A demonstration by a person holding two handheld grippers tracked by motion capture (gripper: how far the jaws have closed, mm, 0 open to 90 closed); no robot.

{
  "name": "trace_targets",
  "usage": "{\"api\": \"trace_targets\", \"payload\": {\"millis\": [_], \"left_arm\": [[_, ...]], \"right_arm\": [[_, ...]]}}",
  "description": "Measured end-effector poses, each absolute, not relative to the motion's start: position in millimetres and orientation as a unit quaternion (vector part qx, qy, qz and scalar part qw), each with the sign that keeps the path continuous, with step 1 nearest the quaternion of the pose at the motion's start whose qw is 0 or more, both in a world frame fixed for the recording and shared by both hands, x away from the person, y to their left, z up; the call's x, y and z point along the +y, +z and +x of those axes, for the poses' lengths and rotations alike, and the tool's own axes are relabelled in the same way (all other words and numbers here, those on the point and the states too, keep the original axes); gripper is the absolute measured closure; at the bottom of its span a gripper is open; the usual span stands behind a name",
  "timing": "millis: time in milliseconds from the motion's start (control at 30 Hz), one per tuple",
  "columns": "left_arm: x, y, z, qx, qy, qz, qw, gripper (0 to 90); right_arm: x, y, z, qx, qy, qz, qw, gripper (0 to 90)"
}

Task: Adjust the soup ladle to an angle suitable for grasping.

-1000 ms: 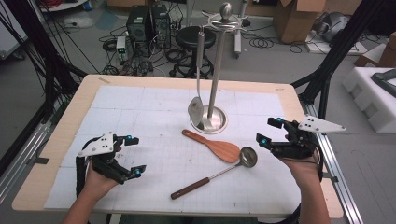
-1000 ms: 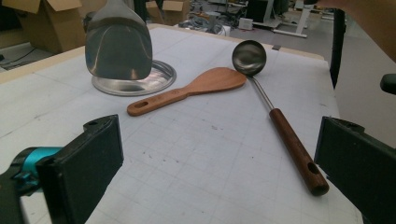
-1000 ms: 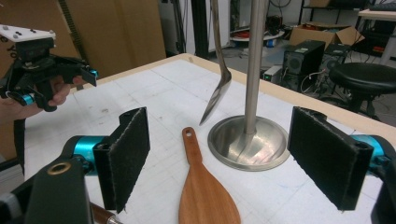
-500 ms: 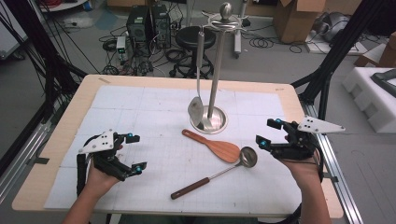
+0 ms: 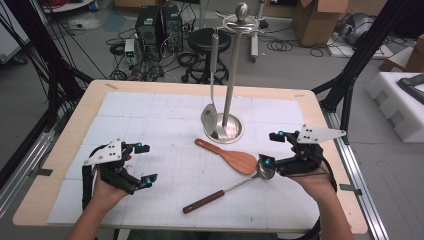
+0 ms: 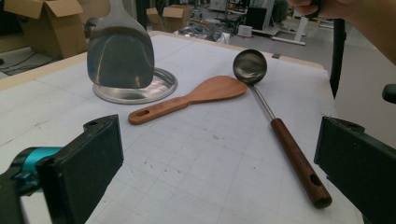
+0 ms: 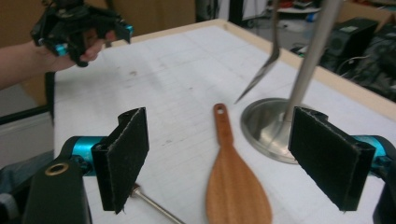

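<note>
A pale gridded surface (image 5: 150, 115) is seen from above, with a hand-held gripper at each lower side. The right hand-held gripper (image 5: 269, 148) is released, its black jaws standing wide apart with nothing between the pads. Just beside its lower jaw lies the round steel bowl of a long ladle with a dark wooden handle (image 5: 227, 190); whether the jaw touches the bowl cannot be told.

Directly ahead of the right hand-held gripper (image 7: 219, 156), between the lines of its two jaws, lies a flat wooden rice paddle with a reddish-brown oval blade (image 7: 236, 182). The paddle's long axis runs straight away from this gripper: the broad blade is nearest, and the narrow handle with its hanging hole points away, toward the far left of the surface. In the high view the paddle (image 5: 230, 156) lies slantwise, its blade just beside the ladle bowl. The right hand is judged clearly the nearer one.

The ladle's long axis runs from its bowl beside the right hand-held gripper, down and toward the person's edge, handle end pointing toward the left side.

The left hand-held gripper (image 5: 143, 164) is also released, empty, and well apart from both utensils (image 6: 187, 98).

Beyond the paddle stands a polished steel utensil stand with a round base (image 5: 231, 127), from which a steel spatula (image 5: 209, 117) hangs.
</note>
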State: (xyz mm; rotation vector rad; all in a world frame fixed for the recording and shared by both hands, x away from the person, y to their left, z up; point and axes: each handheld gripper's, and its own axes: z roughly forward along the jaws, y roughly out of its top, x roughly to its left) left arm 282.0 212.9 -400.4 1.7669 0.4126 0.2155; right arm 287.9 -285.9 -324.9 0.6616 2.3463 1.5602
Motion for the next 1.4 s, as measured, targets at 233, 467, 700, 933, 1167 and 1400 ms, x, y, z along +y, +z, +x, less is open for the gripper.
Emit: {"api": "trace_targets", "payload": {"millis": [233,467,700,933,1167,1400], "left_arm": [[212.6,-399.0,280.1,0.175,0.094,0.765,0.612,1.7],[213.5,-398.5,279.8,0.176,0.096,0.766,0.611,1.7],[213.7,-398.7,279.8,0.177,0.094,0.765,0.612,1.7],[212.8,-399.2,280.4,0.175,0.093,0.768,0.609,1.7],[211.7,-399.7,280.5,0.175,0.091,0.769,0.609,1.7],[211.9,-399.7,280.3,0.176,0.091,0.769,0.608,1.7]], "right_arm": [[-260.4,-329.5,295.1,0.838,0.503,0.188,0.097,19.6],[-234.1,-335.1,302.1,0.876,0.454,0.149,0.074,19.9],[-208.3,-350.7,305.7,0.913,0.387,0.118,0.052,21.1],[-189.1,-369.4,303.1,0.947,0.311,0.064,0.049,27.0],[-176.7,-384.0,301.6,0.963,0.267,0.025,0.023,36.2],[-160.9,-404.3,299.4,0.979,0.202,-0.002,0.008,46.4]]}}
